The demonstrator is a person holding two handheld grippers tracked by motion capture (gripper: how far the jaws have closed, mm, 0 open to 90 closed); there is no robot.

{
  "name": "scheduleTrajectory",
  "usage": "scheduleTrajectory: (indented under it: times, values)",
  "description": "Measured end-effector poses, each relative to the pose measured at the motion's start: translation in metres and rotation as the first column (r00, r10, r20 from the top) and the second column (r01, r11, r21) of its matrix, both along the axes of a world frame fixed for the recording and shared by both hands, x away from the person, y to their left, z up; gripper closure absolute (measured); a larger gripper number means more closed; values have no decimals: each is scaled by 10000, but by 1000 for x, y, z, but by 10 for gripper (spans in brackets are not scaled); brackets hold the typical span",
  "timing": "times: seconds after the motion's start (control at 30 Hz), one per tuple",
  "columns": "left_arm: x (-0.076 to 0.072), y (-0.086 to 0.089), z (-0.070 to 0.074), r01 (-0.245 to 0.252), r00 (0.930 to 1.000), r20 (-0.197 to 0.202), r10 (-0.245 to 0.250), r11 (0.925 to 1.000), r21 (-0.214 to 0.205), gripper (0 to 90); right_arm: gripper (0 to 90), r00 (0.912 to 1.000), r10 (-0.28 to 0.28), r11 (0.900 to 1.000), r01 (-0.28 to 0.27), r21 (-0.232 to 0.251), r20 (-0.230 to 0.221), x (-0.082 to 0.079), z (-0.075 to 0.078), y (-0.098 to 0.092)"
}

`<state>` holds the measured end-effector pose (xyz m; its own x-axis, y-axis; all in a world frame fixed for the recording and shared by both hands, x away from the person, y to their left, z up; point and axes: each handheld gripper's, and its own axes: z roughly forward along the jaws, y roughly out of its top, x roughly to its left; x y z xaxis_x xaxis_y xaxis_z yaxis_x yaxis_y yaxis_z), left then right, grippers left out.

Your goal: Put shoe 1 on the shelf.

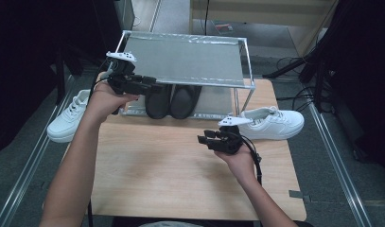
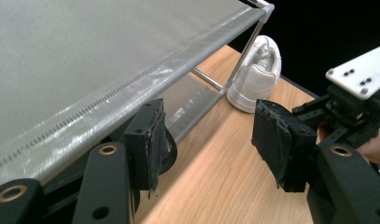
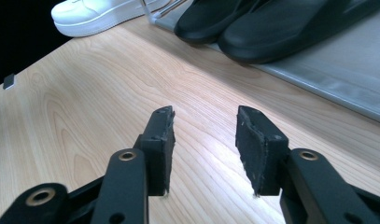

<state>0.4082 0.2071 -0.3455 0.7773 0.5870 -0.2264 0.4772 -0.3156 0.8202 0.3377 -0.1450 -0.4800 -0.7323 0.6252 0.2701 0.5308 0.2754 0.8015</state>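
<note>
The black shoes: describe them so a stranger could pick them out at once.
Find the metal shoe rack with grey fabric shelves at the far edge of the wooden table. On its lower shelf, under the top one, sits the pair of black shoes, side by side, toes toward the person. The other shoes in view are white sneakers, off the rack at either side.

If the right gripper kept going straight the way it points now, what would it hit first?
Probably the pair of black shoes on the grey shoe rack's lower shelf. The right gripper, jaws open and empty, points over bare wooden table toward them; depth is uncertain.
</note>
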Motion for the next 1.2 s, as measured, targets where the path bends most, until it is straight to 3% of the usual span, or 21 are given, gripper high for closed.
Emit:
scheduleTrajectory:
  times: [0.23,0.7,0.87,1.03,1.2]
  values:
    - [-11,3,-5,-69,9999,122,67,9997,219,396,544,9993,-253,9995,248,172,270,-9,2,-22]
    - [-34,17,-32,-394,9991,150,387,9979,507,371,498,9991,-1,10000,-2,54,413,-16,3,-30]
    - [-42,28,-45,-672,9974,306,655,9960,586,367,497,9989,39,9998,-48,191,461,-17,5,-34]
    - [-46,41,-61,-1014,9948,26,1015,9923,707,367,494,9986,160,9996,-172,240,497,-14,5,-33]
    - [-49,55,-70,-1252,9921,28,1255,9885,844,366,491,9980,217,9996,-227,148,600,-12,5,-31]
